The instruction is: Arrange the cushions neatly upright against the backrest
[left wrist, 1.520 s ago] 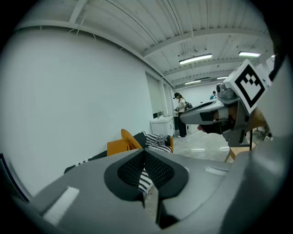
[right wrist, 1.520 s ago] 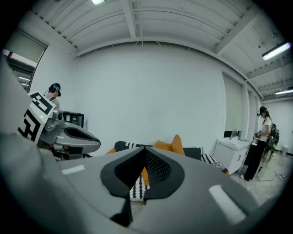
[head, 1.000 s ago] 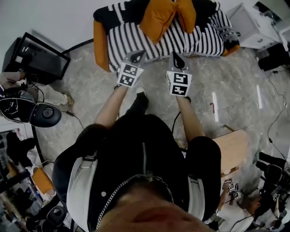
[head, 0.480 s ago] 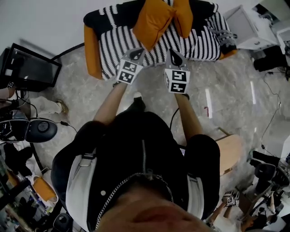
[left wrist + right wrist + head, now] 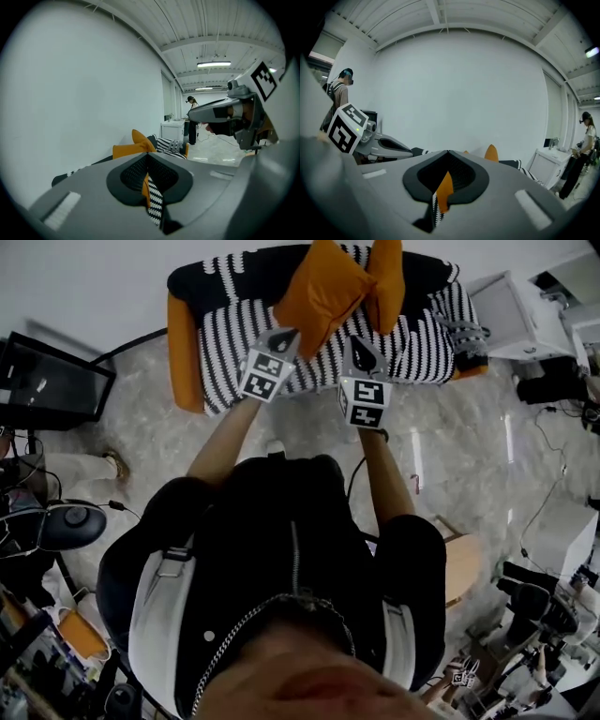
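1. The person has stepped closer to the sofa (image 5: 234, 329). A second ago the gripper tips were only at its front edge. Now they reach in over the seat.
2. The left gripper (image 5: 281, 337) is closed tight and holds nothing. The right gripper (image 5: 365, 352) is closed and empty too.
3. The two orange cushions sit in the middle of the sofa. The big cushion (image 5: 322, 292) is tilted and touches the other cushion (image 5: 387, 282).
4. The left gripper is now just beside the big cushion. I think the walk-up is almost done. The jaws must open before they can grab a cushion and stand it up straight.
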The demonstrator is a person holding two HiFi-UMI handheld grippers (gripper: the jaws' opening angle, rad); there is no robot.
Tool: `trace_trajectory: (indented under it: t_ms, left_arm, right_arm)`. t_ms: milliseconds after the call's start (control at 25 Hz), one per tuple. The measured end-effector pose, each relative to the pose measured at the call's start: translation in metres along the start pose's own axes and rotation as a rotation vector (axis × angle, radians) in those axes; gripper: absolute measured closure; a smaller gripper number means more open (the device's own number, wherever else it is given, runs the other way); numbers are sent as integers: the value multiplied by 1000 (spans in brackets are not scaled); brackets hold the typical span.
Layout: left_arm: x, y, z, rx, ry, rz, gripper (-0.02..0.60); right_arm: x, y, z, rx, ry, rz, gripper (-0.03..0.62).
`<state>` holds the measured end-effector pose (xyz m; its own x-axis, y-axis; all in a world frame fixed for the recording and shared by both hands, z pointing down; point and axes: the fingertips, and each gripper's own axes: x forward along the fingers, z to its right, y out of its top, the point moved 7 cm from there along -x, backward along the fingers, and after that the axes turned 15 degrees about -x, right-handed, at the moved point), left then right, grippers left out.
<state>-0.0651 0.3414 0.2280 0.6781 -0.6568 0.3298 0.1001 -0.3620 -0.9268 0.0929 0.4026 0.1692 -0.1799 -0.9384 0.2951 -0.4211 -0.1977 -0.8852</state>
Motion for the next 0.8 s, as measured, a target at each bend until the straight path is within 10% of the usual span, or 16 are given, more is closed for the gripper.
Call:
trace_trajectory:
  t_ms: [800]
  left_arm:
    - [152, 47, -142, -47, 178, -37, 569]
  right_arm:
    - [253, 11, 75, -41, 214, 26, 591]
